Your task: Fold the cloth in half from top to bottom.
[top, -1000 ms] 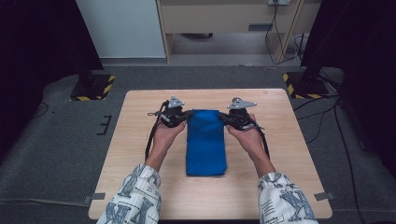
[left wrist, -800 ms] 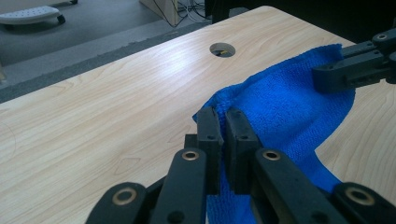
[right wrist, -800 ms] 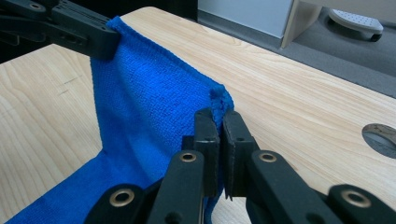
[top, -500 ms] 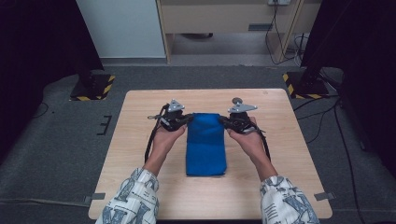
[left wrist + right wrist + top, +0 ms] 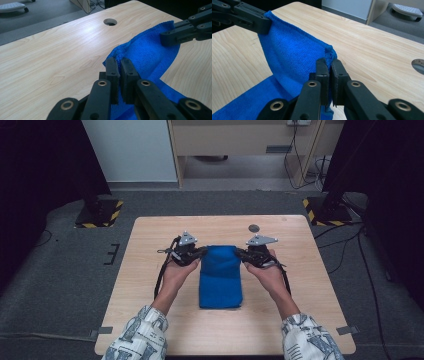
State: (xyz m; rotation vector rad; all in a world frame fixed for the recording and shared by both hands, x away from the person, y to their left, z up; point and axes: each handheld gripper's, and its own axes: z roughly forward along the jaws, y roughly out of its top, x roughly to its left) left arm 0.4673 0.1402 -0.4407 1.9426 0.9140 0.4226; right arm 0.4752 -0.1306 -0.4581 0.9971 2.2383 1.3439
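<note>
My left gripper [image 5: 202, 251] is clamped on the far left corner of the blue towel [image 5: 220, 276], lifted off the wooden table [image 5: 150, 270]; my right gripper [image 5: 240, 252] pinches the far right corner, while the towel's near end lies flat.

no readable text, labels, brands, numbers or signs anywhere

Lab: hazard-striped stand bases [image 5: 97, 214], floor cables [image 5: 350, 250], bare table [image 5: 150, 270].
</note>
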